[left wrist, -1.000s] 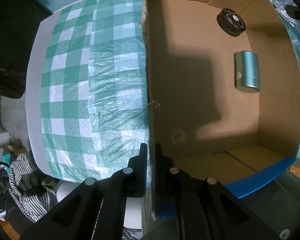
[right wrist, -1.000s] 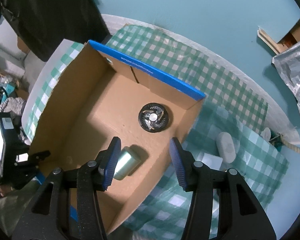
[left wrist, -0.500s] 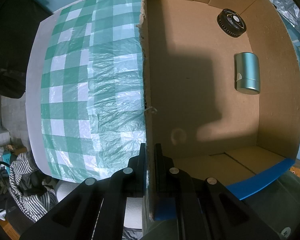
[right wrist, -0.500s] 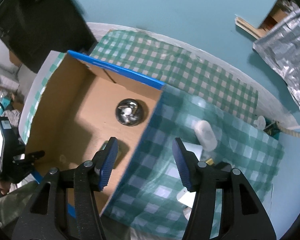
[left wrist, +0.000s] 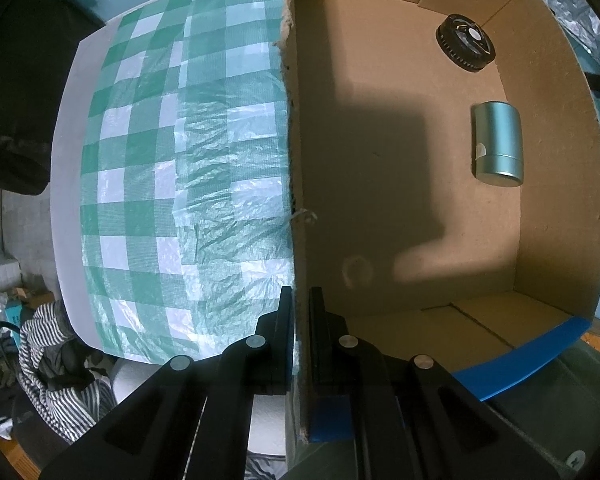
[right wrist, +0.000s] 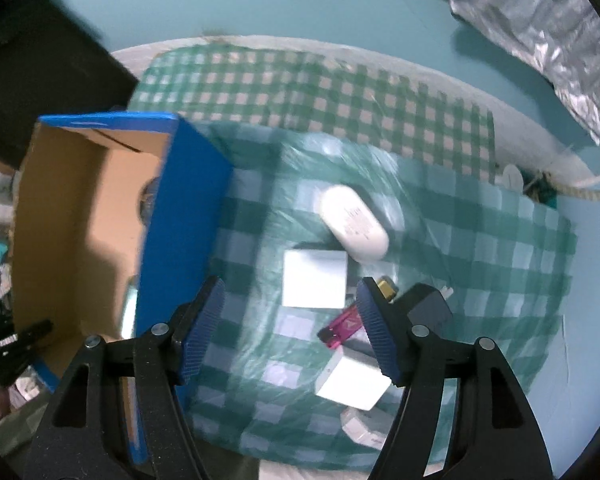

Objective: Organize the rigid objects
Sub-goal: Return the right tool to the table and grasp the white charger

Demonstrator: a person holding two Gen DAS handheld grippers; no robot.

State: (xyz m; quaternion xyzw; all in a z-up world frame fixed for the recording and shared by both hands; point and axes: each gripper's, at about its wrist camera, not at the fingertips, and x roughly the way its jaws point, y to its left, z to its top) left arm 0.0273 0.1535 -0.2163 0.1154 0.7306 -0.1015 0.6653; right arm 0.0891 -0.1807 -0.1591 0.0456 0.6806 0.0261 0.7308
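Cardboard box wall (left wrist: 296, 160) pinched in left claw (left wrist: 298, 336); teal metal cylinder (left wrist: 498, 142) and black ribbed disc (left wrist: 465, 43) inside, ahead-right. Right claw (right wrist: 290, 324) spread above white square block (right wrist: 314, 279). Risk: clipping pink stick (right wrist: 340, 326) beside it, scattering clutter.
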